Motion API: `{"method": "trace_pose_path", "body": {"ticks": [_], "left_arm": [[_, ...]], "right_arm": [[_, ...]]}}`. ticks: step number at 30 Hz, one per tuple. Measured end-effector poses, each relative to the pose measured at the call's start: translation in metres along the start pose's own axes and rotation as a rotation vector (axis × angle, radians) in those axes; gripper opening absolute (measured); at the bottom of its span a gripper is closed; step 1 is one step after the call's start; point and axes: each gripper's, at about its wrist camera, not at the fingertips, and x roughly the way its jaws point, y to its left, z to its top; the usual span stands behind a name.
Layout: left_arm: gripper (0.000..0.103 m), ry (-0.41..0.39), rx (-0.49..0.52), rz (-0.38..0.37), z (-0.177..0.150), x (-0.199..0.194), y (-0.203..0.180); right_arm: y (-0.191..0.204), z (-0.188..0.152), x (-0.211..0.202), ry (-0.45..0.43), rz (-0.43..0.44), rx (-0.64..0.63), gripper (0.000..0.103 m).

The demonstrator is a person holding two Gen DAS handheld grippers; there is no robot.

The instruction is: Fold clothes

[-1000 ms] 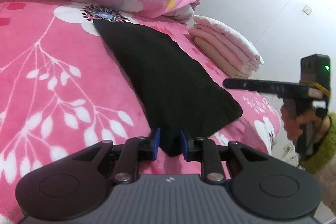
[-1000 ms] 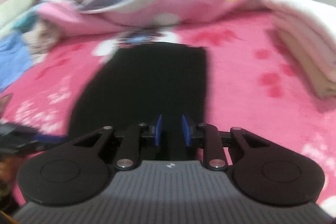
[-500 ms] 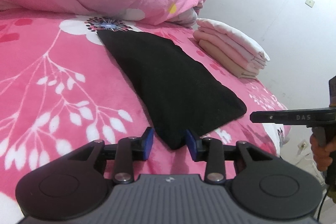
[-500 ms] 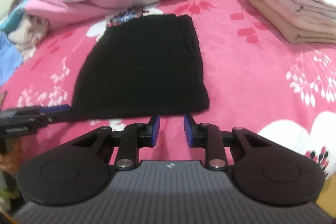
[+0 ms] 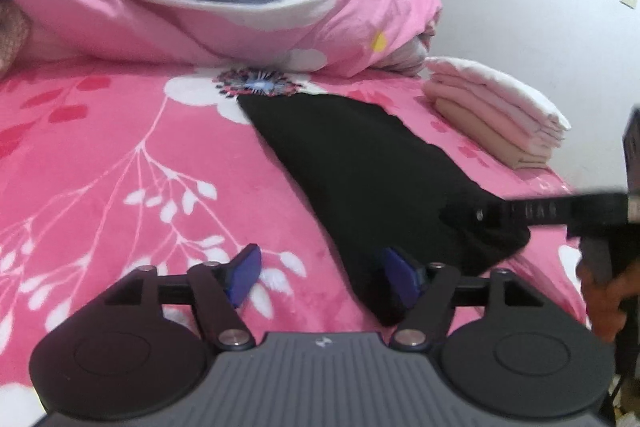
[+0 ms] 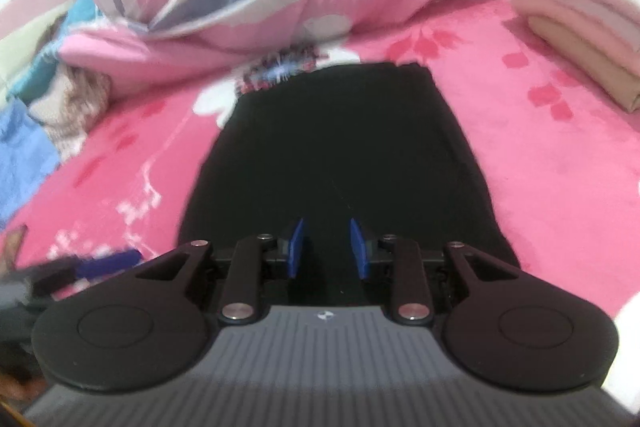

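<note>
Black garment [image 5: 360, 163] lies flat on the bed [image 5: 100, 155], long axis running away; left gripper [image 5: 320, 279] jaws just opened at its near corner, right gripper [image 6: 326, 247] jaws narrowly apart, holding nothing, over its near hem.

Black garment [image 5: 360, 163]; pink floral bedspread [image 5: 100, 155]

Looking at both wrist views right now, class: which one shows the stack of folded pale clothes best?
The left wrist view. There the stack of folded pale clothes appears whole, its layers countable, lying on the pink bedspread beyond the black garment. The right wrist view crops the stack at the frame's right edge and blurs it.
</note>
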Motion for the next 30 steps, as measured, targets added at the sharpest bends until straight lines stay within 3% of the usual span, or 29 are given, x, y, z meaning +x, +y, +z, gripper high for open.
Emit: {"method": "trace_pose_path", "body": {"ticks": [3,5,7,11,13,24,30], "left_arm": [[0.074,0.014,-0.005,0.026,0.002,0.005,-0.002],[0.085,0.021,-0.003,0.020,0.001,0.006,-0.004],[0.090,0.029,0.008,0.017,0.000,0.008,-0.007],[0.092,0.044,0.071,0.043,-0.005,0.010,-0.015],[0.092,0.047,0.088,0.053,-0.008,0.010,-0.017],[0.099,0.093,0.120,0.117,-0.007,0.015,-0.032],[0.099,0.145,0.095,0.166,0.000,0.016,-0.038]], "right_arm": [[0.002,-0.009,-0.002,0.004,0.000,-0.057,0.027],[0.003,-0.016,-0.008,0.019,-0.004,-0.079,0.028],[0.002,-0.021,-0.014,0.038,-0.006,-0.083,0.029],[0.002,-0.031,-0.024,0.041,-0.007,-0.086,0.033],[0.003,-0.034,-0.027,0.042,-0.002,-0.084,0.040],[0.009,-0.050,-0.031,-0.010,0.017,-0.152,0.060],[0.000,-0.059,-0.041,-0.017,0.052,-0.130,0.063]]}}
